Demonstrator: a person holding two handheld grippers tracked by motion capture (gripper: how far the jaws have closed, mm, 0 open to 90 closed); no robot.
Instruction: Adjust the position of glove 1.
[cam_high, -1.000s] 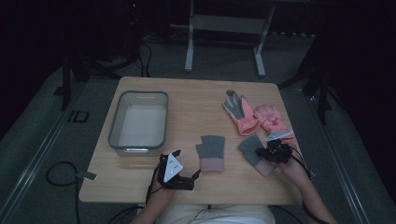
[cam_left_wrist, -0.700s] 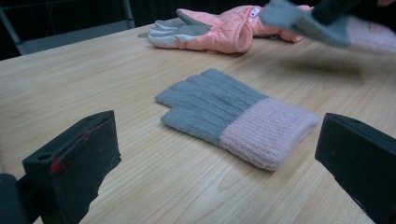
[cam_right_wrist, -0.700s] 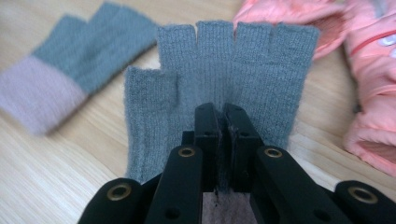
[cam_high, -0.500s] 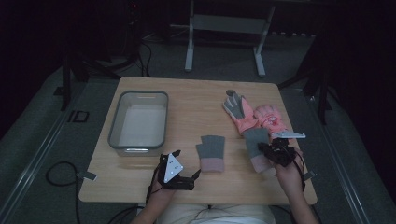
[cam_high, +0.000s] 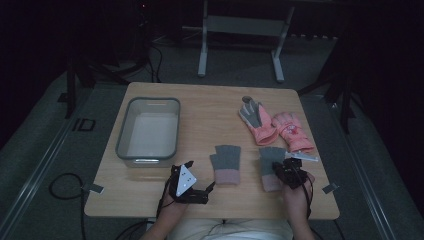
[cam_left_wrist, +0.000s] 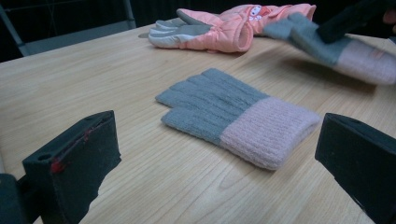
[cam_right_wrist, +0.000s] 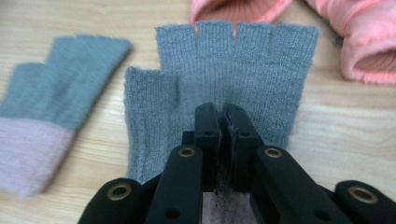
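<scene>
Right gripper (cam_right_wrist: 219, 121) clamped on knit glove (cam_right_wrist: 233, 70), pinching fabric mid-palm, lifting it just off table (cam_high: 200, 115) near its twin (cam_high: 226, 162). Likely pairing them. Left gripper (cam_left_wrist: 219, 154) jaws wide, empty, aimed at twin, waiting. Pink gloves (cam_high: 275, 125) parked beyond.

Left gripper (cam_high: 209, 187) low, fingers spread wide, right gripper (cam_right_wrist: 219, 123) fingers clamped together, pinching knit fabric

No word, label, brand or number can be read anywhere. The pink padded glove (cam_left_wrist: 252, 21), beyond the left gripper's (cam_left_wrist: 219, 154) jaws, bears a small printed figure, not lettering.
</scene>
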